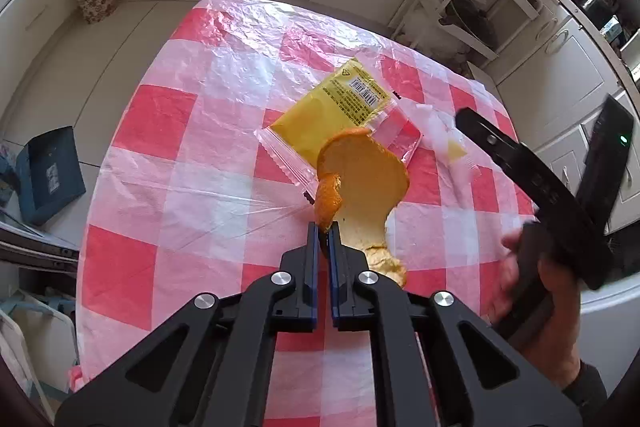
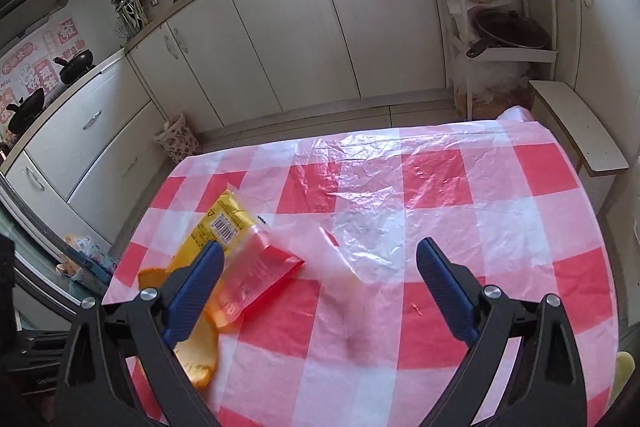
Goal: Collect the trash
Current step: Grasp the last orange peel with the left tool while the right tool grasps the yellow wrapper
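Observation:
A large orange peel point(image 1: 364, 171) lies on the red-and-white checked table cover point(image 1: 192, 115), partly over a yellow snack wrapper point(image 1: 332, 107). My left gripper point(image 1: 324, 233) is shut on the peel's curled edge. In the right wrist view, my right gripper point(image 2: 320, 253) hangs open over the table. A blurred clear wrapper point(image 2: 340, 267) lies between and just beyond its fingers. The yellow wrapper point(image 2: 228, 223) and the peel point(image 2: 196, 355) lie by its left finger point(image 2: 200, 279). Another small clear wrapper point(image 1: 448, 143) lies right of the yellow one.
A hand point(image 1: 520, 279) holds a black handle at the right of the left wrist view. On the floor stand a floral bin point(image 2: 178, 139) and a blue box point(image 1: 50, 175). Past the table's far edge are a white rack holding a pan point(image 2: 508, 31) and a low bench point(image 2: 576, 127).

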Demonstrator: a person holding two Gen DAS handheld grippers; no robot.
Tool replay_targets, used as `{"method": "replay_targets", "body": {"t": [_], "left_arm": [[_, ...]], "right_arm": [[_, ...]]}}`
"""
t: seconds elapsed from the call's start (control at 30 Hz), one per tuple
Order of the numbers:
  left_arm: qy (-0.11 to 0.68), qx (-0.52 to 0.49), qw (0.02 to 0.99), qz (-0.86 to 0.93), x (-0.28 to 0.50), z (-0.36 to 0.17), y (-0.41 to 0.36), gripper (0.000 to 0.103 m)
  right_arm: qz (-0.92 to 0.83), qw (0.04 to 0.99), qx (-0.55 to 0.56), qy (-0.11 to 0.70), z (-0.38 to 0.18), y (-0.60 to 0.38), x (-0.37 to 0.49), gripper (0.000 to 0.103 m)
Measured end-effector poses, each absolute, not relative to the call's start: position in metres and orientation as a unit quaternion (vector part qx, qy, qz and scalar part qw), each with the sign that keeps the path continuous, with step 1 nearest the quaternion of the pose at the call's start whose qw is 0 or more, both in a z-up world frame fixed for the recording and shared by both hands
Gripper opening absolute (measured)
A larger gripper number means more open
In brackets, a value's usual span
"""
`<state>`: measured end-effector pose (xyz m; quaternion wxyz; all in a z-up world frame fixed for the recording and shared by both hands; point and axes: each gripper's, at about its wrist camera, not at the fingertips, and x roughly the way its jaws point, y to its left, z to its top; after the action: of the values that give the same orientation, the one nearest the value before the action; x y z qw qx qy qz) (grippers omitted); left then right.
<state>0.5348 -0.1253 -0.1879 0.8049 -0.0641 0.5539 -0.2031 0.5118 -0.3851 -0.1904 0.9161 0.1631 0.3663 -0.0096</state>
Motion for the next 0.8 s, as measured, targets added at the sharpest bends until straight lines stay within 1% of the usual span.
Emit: {"method": "replay_targets", "body": {"t": [0.2, 0.27, 0.33, 0.37, 0.4, 0.43, 0.47, 0.5, 0.53, 0.57, 0.6, 0.67, 0.8], "left_arm": [[0.56, -0.034, 0.798, -0.222, 0.533, -0.188, -0.117, 0.004], [0.565, -0.029, 0.793, -0.226, 0.534, -0.19, -0.113, 0.005], [0.568, -0.02, 0.793, -0.218, 0.533, -0.193, -0.113, 0.011], [0.568, -0.015, 0.794, -0.217, 0.533, -0.195, -0.116, 0.019], [0.567, -0.011, 0.795, -0.215, 0.531, -0.197, -0.115, 0.027], [0.567, -0.006, 0.796, -0.213, 0.53, -0.198, -0.117, 0.03], [0.566, 0.002, 0.797, -0.211, 0.529, -0.2, -0.121, 0.031], [0.566, 0.007, 0.797, -0.21, 0.527, -0.202, -0.123, 0.03], [0.566, 0.013, 0.798, -0.207, 0.527, -0.203, -0.126, 0.026], [0.566, 0.019, 0.799, -0.205, 0.525, -0.204, -0.127, 0.013], [0.566, 0.022, 0.797, -0.211, 0.524, -0.204, -0.128, 0.009], [0.558, 0.023, 0.799, -0.222, 0.52, -0.198, -0.127, 0.007], [0.544, 0.021, 0.805, -0.235, 0.511, -0.187, -0.12, 0.005]], "right_arm": [[0.02, 0.908, 0.152, 0.39, -0.203, -0.364, 0.536, 0.093], [0.031, 0.906, 0.131, 0.4, -0.206, -0.35, 0.542, 0.093], [0.041, 0.903, 0.109, 0.413, -0.212, -0.338, 0.549, 0.093], [0.04, 0.902, 0.092, 0.419, -0.212, -0.331, 0.55, 0.093], [0.053, 0.902, 0.085, 0.42, -0.211, -0.326, 0.55, 0.086], [0.06, 0.902, 0.079, 0.42, -0.211, -0.321, 0.549, 0.074], [0.061, 0.902, 0.069, 0.422, -0.211, -0.318, 0.549, 0.065], [0.069, 0.901, 0.065, 0.424, -0.211, -0.316, 0.547, 0.044], [0.078, 0.897, 0.069, 0.43, -0.211, -0.316, 0.547, 0.018], [0.084, 0.892, 0.076, 0.438, -0.212, -0.317, 0.546, 0.009], [0.089, 0.89, 0.085, 0.44, -0.211, -0.319, 0.546, 0.007], [0.093, 0.89, 0.096, 0.437, -0.205, -0.325, 0.538, 0.005], [0.088, 0.901, 0.098, 0.414, -0.176, -0.343, 0.512, 0.003]]}}
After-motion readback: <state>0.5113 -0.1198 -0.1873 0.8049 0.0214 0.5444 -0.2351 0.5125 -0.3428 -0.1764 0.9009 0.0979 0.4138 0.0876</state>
